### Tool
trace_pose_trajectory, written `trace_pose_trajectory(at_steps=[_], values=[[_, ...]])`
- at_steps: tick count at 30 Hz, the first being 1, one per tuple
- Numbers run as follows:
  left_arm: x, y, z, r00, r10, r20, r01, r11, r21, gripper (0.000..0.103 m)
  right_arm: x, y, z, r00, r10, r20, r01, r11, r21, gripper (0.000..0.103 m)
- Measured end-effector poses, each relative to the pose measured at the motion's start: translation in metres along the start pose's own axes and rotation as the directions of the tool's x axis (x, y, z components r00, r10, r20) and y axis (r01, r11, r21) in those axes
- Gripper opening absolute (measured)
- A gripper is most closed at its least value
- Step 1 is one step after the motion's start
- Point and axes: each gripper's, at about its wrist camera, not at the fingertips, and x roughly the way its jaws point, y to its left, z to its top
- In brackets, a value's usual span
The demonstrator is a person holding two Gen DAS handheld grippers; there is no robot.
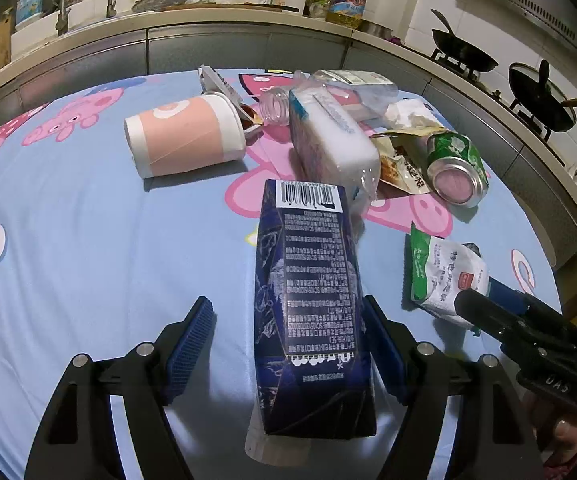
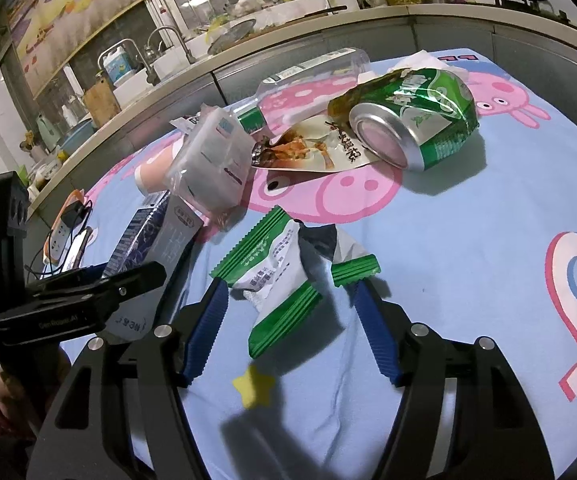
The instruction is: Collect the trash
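Left wrist view shows the left tongs (image 1: pixel 288 340) apart around a dark blue carton (image 1: pixel 308 300) lying on the bench (image 1: pixel 108 240). Right tongs (image 2: pixel 288 320) are apart around a green-and-white wrapper (image 2: pixel 276 272). An empty pink cup (image 1: pixel 184 140) lies tipped over near the far edge.

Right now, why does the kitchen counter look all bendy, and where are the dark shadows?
Left wrist view: the fisheye lens curves the counter edge; corners go black. Right wrist view: the same bend; the green can glints and throws a shadow, and a dark shadow falls on the cloth below.
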Motion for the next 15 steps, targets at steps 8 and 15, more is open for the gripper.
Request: trace_pose_trajectory(at_steps=[8, 15], values=[[0.0000, 0.0006, -0.0011, 1.000, 0.002, -0.001, -0.002, 1.000, -0.001, 0.075, -0.0012, 0.0002, -0.0002, 1.000, -0.001, 0.004, 0.001, 1.000, 0.000, 0.067], [-0.0003, -0.0002, -0.0019, 1.000, 0.004, 0.002, -0.004, 1.000, 0.003, 0.075, -0.0020, -0.0001, -0.0001, 1.000, -0.004, 0.003, 0.004, 1.000, 0.006, 0.067]])
